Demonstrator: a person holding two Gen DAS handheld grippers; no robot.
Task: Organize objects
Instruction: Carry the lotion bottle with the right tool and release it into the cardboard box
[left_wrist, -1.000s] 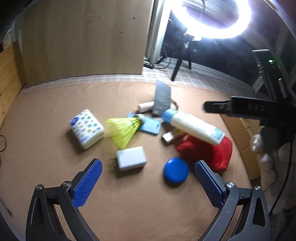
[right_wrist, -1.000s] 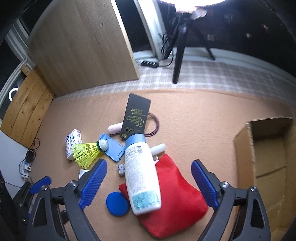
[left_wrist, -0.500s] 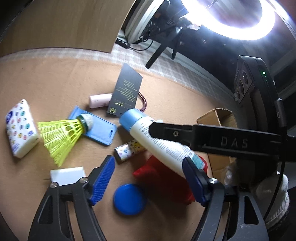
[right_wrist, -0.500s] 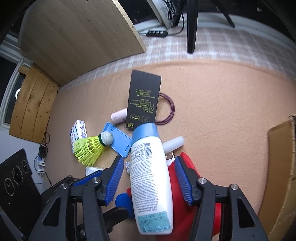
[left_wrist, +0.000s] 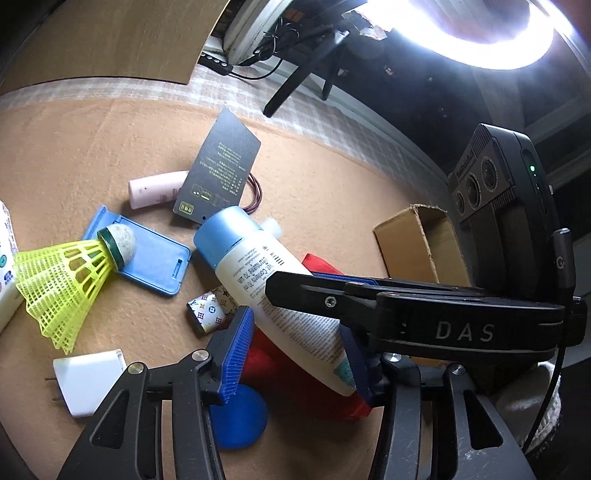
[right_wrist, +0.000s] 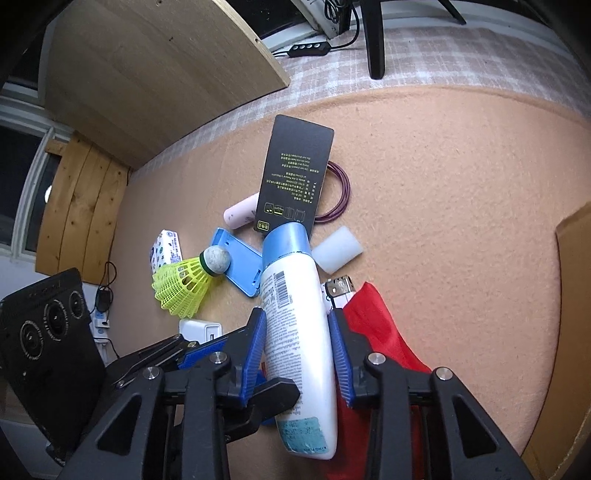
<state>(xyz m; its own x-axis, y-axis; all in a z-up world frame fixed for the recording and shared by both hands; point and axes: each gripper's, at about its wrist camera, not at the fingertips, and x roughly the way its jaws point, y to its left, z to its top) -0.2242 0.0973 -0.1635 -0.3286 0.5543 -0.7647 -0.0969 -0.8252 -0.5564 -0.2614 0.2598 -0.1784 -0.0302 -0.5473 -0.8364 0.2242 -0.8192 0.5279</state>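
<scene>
Grab step: right gripper (right_wrist: 297, 360) jaws closing snug on the white plastic lotion bottle with blue cap (right_wrist: 295, 317), lying across the red cloth pouch (right_wrist: 373, 328). Left gripper (left_wrist: 291, 354) jaws half-open, closing around it too. Next up, probably: lift clear, carry toward the open cardboard box (left_wrist: 417, 240).

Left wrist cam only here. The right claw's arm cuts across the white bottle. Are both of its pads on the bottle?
Observer: Yes. In the right wrist view the right claw is closing, with one blue pad against each side of the white bottle.
Operator: Where along the bottle?
Observer: Mid-body, just below the barcode, which faces the right camera.
Operator: Which way does the bottle point from there?
Observer: The blue cap points straight away from the claw, in line with its fingers.
Operator: Anything beside the cap that I'm missing?
Observer: A white cylindrical piece lies just right of the cap. Your view shows only its end.
</scene>
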